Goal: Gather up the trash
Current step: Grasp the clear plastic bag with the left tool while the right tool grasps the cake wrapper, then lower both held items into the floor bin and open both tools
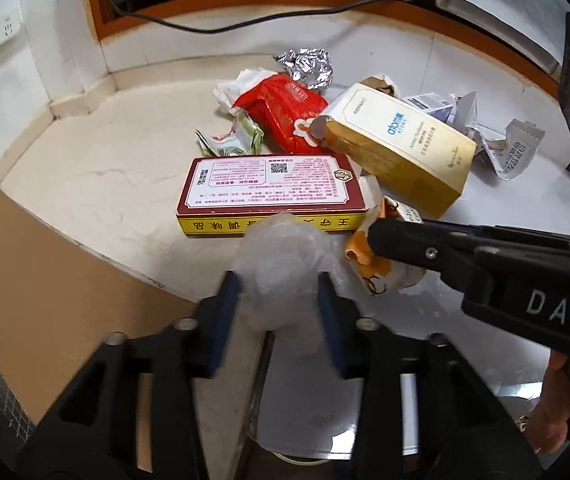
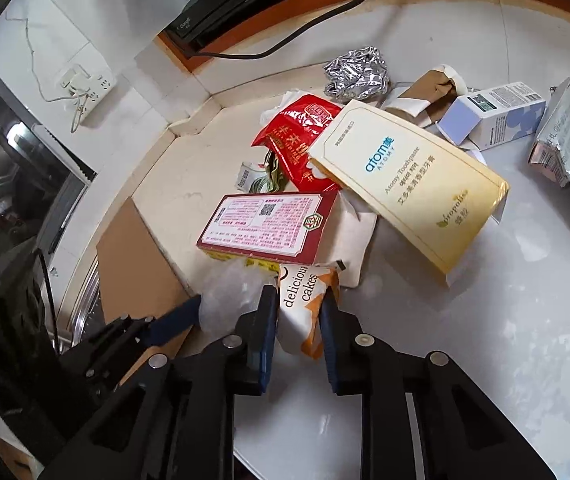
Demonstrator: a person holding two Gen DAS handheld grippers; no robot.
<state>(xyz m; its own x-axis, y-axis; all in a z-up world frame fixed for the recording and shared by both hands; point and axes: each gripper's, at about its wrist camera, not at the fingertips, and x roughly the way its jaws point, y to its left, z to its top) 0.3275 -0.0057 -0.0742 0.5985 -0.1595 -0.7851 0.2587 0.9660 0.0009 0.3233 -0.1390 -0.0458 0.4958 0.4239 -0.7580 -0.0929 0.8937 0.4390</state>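
Observation:
A crumpled wad of clear plastic (image 1: 281,264) lies at the near edge of the white counter (image 1: 105,168), and my left gripper (image 1: 279,292) is shut on it, blue pads pressed on both sides. My right gripper (image 2: 299,300) is shut on an orange-and-white "delicious cakes" wrapper (image 2: 297,312) just to the right of the plastic. In the left wrist view a right finger (image 1: 397,240) lies over that wrapper (image 1: 365,260). The right wrist view shows a left finger (image 2: 177,316) beside the plastic (image 2: 229,292).
Behind the grippers is a trash pile: a red-and-yellow box (image 2: 269,224), a cream toothpaste box (image 2: 409,184), a red bag (image 2: 305,136), a foil ball (image 2: 357,72) and a small white-and-blue box (image 2: 493,116). A brown board (image 1: 65,272) borders the counter on the left.

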